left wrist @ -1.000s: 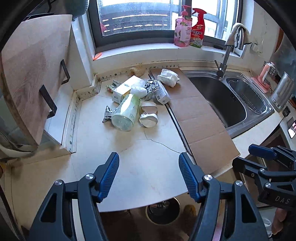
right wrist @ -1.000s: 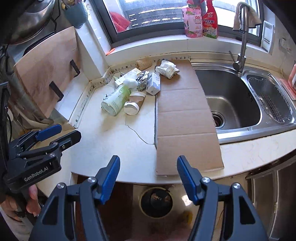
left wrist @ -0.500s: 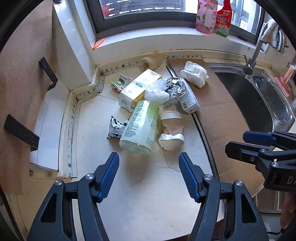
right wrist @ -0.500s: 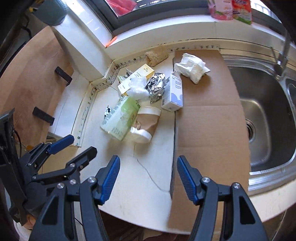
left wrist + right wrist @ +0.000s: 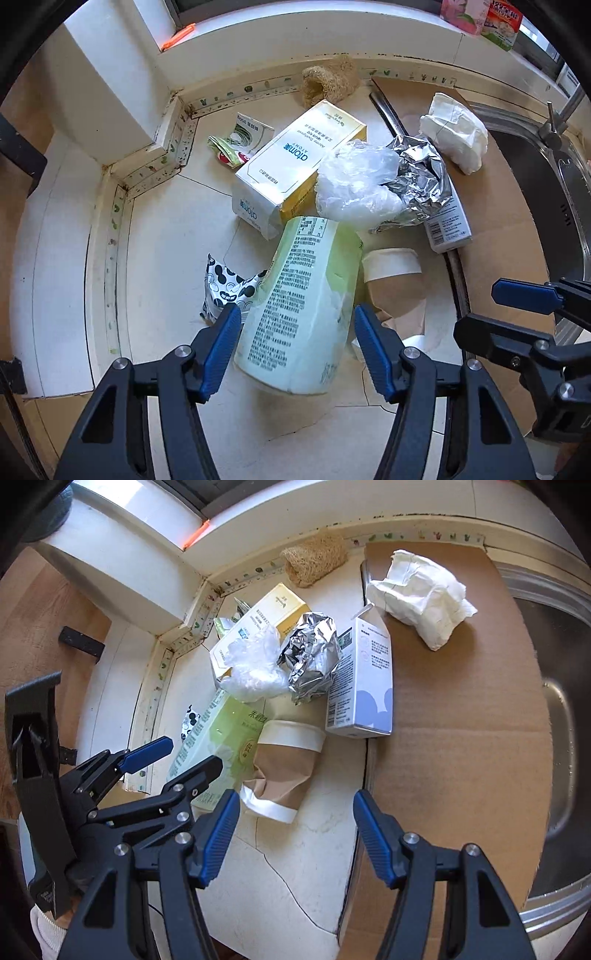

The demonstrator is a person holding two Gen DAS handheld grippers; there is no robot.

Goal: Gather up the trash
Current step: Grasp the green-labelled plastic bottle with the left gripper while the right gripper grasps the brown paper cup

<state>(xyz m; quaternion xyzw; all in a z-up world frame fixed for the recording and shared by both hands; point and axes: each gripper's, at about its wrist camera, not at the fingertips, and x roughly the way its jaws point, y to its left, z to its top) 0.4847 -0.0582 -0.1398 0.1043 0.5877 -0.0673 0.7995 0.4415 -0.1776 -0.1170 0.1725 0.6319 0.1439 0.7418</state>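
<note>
While every piece of trash lies uncollected on the surface (image 5: 177,229), collecting has barely begun.
Green bottle (image 5: 299,310) sits between the left gripper (image 5: 297,349) fingers, closing but not touching; right gripper (image 5: 295,834) fingers gape empty beside the paper cup (image 5: 284,771).

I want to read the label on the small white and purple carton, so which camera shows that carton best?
The right wrist view. There the white and purple carton lies fully visible, its printed face and folded top turned toward the camera. In the left wrist view, the carton is mostly hidden behind the crumpled foil, with only its lower end showing.
</note>
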